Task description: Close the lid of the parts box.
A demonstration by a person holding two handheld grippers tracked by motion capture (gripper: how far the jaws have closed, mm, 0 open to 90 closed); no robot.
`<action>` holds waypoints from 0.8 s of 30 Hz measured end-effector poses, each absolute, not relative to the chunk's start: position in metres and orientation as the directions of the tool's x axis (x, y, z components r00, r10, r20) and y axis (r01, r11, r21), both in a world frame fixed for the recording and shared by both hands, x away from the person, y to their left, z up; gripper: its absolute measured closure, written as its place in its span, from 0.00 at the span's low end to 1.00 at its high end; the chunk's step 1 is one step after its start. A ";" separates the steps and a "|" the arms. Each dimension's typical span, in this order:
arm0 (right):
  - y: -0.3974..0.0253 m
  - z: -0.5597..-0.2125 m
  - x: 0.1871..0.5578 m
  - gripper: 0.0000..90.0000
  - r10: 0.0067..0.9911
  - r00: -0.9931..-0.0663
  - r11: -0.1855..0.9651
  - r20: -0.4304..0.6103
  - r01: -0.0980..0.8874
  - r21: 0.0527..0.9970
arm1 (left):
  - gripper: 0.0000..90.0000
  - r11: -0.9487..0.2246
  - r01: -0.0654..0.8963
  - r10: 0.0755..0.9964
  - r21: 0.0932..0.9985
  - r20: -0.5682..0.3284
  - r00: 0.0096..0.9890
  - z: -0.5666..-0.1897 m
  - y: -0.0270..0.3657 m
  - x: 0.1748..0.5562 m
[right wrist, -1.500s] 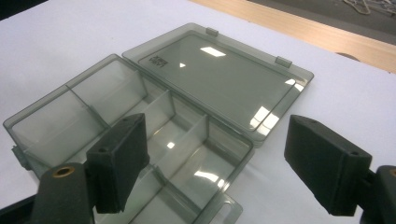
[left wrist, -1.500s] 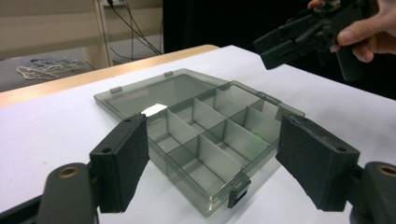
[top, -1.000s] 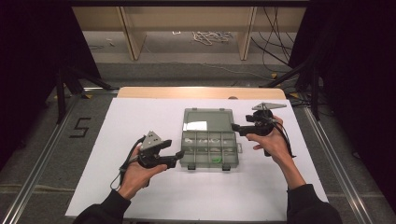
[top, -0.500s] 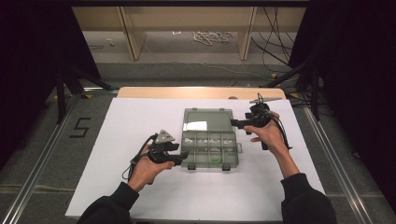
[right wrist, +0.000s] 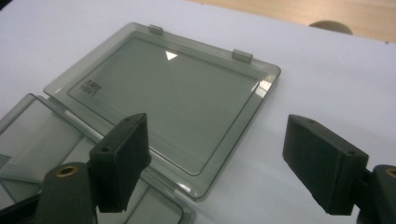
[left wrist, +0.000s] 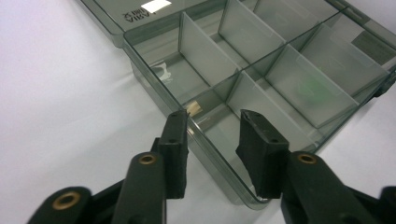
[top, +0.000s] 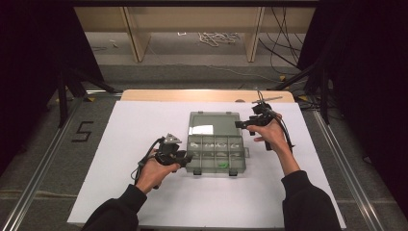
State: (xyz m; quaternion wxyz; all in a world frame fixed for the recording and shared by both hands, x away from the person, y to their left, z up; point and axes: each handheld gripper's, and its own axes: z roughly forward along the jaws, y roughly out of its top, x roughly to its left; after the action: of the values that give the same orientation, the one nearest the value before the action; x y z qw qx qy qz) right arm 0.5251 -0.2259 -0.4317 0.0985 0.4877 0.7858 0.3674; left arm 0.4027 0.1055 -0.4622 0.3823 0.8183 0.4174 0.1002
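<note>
Smoky translucent plastic compartment box sits mid-table on the white sheet, its flat hinged lid folded fully back and lying flat.

Left gripper: jaws part-open, straddling the box's near corner wall, not clamped yet. Right gripper: jaws wide apart, holding nothing, hovering by the lid's edge.

Likely step: brace the box, then close the lid. Next: left pinches the wall, right gets under the lid's edge.

Left gripper view shows the dividers, a green item and a small tan piece, possibly a label; high view shows overall layout.
</note>
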 end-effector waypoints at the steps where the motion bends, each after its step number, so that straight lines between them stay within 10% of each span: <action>1: -0.225 -0.434 0.527 0.26 0.843 -0.497 0.252 0.203 0.700 0.668 | 0.73 -0.359 0.606 0.766 0.710 -0.148 0.626 -0.463 0.104 0.402; 24: -0.213 -0.461 0.546 0.31 0.856 -0.442 0.217 0.269 0.779 0.589 | 0.80 -0.308 0.648 0.788 0.697 -0.194 0.584 -0.464 0.107 0.405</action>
State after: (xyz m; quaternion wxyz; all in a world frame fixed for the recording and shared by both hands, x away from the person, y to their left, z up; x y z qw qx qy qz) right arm 0.5463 -0.2134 -0.4613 0.0570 0.5253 0.7779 0.3401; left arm 0.4045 0.1066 -0.4643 0.3828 0.8033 0.4469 0.0919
